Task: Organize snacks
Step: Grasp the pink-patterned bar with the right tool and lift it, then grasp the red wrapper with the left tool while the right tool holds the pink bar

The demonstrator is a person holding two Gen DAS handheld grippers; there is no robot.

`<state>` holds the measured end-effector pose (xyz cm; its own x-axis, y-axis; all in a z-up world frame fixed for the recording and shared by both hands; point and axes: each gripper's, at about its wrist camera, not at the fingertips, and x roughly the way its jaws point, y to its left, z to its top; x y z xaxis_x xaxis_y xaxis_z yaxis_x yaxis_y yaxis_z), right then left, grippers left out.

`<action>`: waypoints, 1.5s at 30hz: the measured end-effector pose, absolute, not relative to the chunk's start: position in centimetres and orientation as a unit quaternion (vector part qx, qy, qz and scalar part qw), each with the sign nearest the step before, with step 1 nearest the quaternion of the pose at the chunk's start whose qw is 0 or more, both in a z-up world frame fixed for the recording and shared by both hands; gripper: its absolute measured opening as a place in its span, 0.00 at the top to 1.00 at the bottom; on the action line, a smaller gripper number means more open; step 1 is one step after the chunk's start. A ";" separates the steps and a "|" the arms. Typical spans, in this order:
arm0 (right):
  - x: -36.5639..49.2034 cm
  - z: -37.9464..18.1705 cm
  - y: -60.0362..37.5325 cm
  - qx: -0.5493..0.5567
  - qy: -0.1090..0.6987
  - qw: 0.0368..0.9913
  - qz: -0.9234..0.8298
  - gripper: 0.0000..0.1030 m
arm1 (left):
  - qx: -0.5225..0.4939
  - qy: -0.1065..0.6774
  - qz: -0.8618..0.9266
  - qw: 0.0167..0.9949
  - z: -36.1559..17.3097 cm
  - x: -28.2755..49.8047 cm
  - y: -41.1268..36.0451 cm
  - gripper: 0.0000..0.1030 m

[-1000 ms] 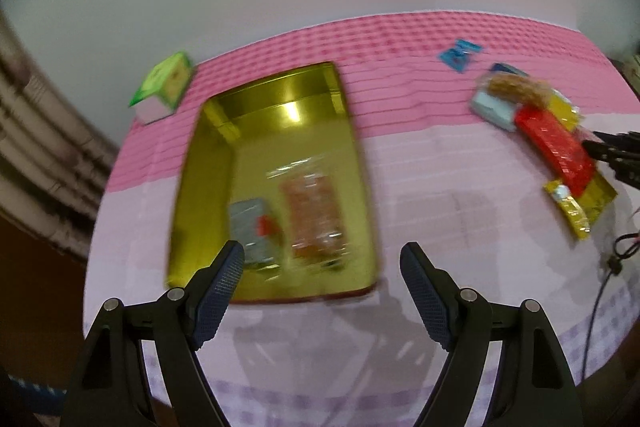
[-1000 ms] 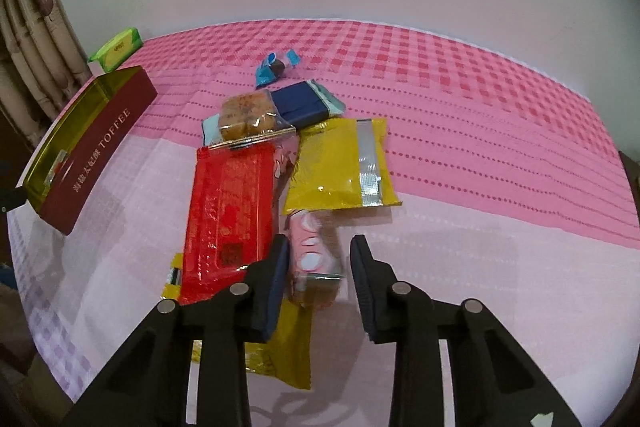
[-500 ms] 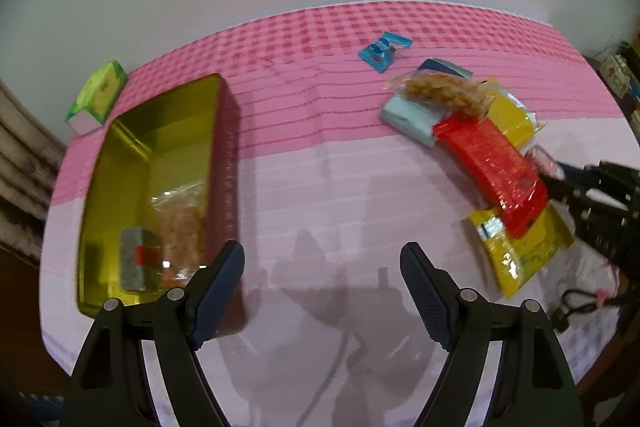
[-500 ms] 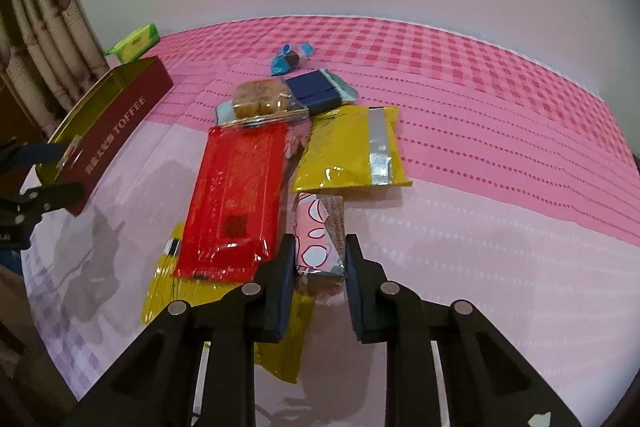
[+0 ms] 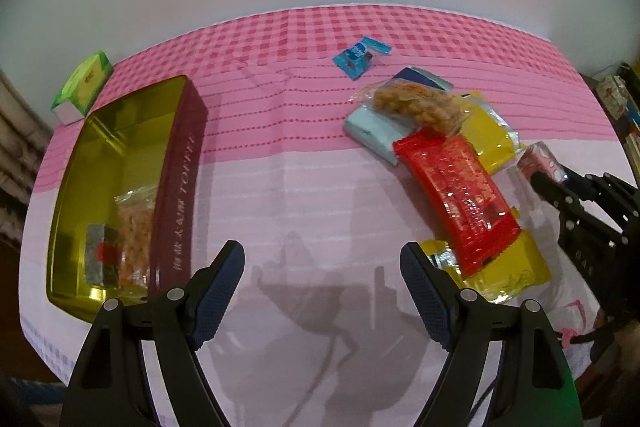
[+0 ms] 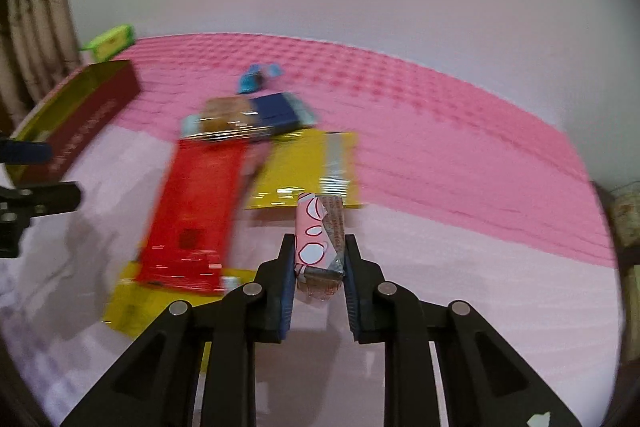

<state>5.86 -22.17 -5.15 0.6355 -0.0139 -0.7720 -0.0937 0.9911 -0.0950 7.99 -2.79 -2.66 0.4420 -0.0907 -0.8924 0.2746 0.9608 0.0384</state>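
My right gripper [image 6: 319, 255] is shut on a pink wrapped snack bar [image 6: 318, 239] and holds it tilted just above the cloth; the same pink bar [image 5: 538, 157] shows at the right in the left wrist view. Beside it lies a pile of snacks: a red packet [image 6: 196, 215], yellow packets [image 6: 308, 167], a clear cookie bag [image 6: 224, 115] and a dark blue packet [image 6: 276, 111]. My left gripper [image 5: 322, 281] is open over bare cloth, with nothing between its fingers. The open gold tin [image 5: 120, 163] at the left holds two snacks [image 5: 120, 247].
A blue candy wrapper [image 5: 360, 57] lies behind the pile. A green box [image 5: 84, 87] sits at the far left corner of the pink checked tablecloth [image 5: 280, 167]. A curtain hangs past the left table edge. Clutter and a cable lie at the right edge.
The right gripper closed on the pink bar and lifted it off the cloth. The left gripper swung right from above the tin to the middle of the table.
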 end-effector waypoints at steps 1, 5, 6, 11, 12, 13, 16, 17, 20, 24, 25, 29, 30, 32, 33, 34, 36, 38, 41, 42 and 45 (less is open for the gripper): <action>5.9 -5.2 -22.7 -0.060 0.428 0.902 0.015 0.81 | 0.089 0.518 -0.109 0.844 -2.8 8.0 -3.0 0.22; 5.9 -6.1 -24.8 -0.054 0.435 0.899 -0.017 0.81 | 0.087 0.520 -0.113 0.842 -3.0 8.0 -3.8 0.22; 5.8 -6.4 -25.3 -0.051 0.437 0.898 -0.023 0.81 | 0.087 0.521 -0.114 0.841 -3.0 8.0 -4.0 0.22; 5.5 -6.8 -26.6 -0.038 0.427 0.903 -0.035 0.81 | 0.087 0.521 -0.120 0.841 -3.0 8.2 -4.9 0.22; 5.5 -6.9 -26.7 -0.036 0.425 0.904 -0.032 0.81 | 0.086 0.520 -0.120 0.841 -2.9 8.3 -5.1 0.22; 5.5 -6.9 -26.8 -0.035 0.424 0.904 -0.031 0.81 | 0.086 0.520 -0.121 0.841 -2.8 8.3 -5.3 0.22; 5.5 -7.0 -26.8 -0.031 0.422 0.906 -0.028 0.81 | 0.085 0.519 -0.125 0.841 -2.8 8.3 -5.9 0.22; 5.5 -7.0 -26.8 -0.030 0.420 0.907 -0.027 0.81 | 0.085 0.519 -0.126 0.841 -2.8 8.3 -6.0 0.22; 5.7 -7.2 -27.1 -0.022 0.421 0.907 -0.025 0.81 | 0.086 0.519 -0.128 0.841 -2.9 8.3 -6.6 0.22; 5.6 -7.2 -27.2 -0.024 0.419 0.907 -0.035 0.81 | 0.086 0.521 -0.134 0.838 -3.1 8.3 -7.3 0.22; 5.6 -7.2 -27.4 -0.022 0.419 0.907 -0.037 0.81 | 0.087 0.522 -0.134 0.838 -3.2 8.3 -7.5 0.22; 5.5 -7.2 -28.2 -0.011 0.419 0.906 -0.051 0.81 | 0.085 0.522 -0.143 0.837 -3.2 8.2 -8.1 0.22; 5.4 -7.2 -28.5 -0.005 0.419 0.906 -0.052 0.81 | 0.081 0.521 -0.148 0.837 -3.2 8.3 -8.3 0.22; 5.5 -7.2 -28.6 -0.004 0.420 0.906 -0.052 0.81 | 0.076 0.521 -0.156 0.836 -3.3 8.3 -8.6 0.22; 5.5 -7.2 -28.5 -0.005 0.420 0.906 -0.052 0.81 | 0.071 0.521 -0.161 0.835 -3.3 8.3 -8.8 0.22; 5.5 -7.2 -28.5 -0.006 0.420 0.906 -0.052 0.81 | 0.066 0.521 -0.165 0.835 -3.3 8.4 -9.0 0.22; 5.5 -7.2 -28.5 -0.005 0.421 0.906 -0.051 0.81 | 0.058 0.523 -0.172 0.832 -3.2 8.6 -9.7 0.22; 5.6 -7.2 -28.6 -0.004 0.423 0.905 -0.050 0.81 | 0.057 0.525 -0.174 0.831 -3.3 9.0 -10.3 0.22; 5.7 -7.2 -28.6 -0.004 0.424 0.904 -0.050 0.81 | 0.054 0.529 -0.164 0.831 -3.7 9.7 -11.1 0.15; 5.7 -7.2 -28.6 -0.004 0.424 0.904 -0.049 0.81 | 0.050 0.533 -0.159 0.830 -3.9 9.9 -11.4 0.15; 5.8 -7.3 -28.7 -0.002 0.427 0.903 -0.048 0.81 | 0.042 0.542 -0.153 0.825 -4.4 10.4 -11.9 0.15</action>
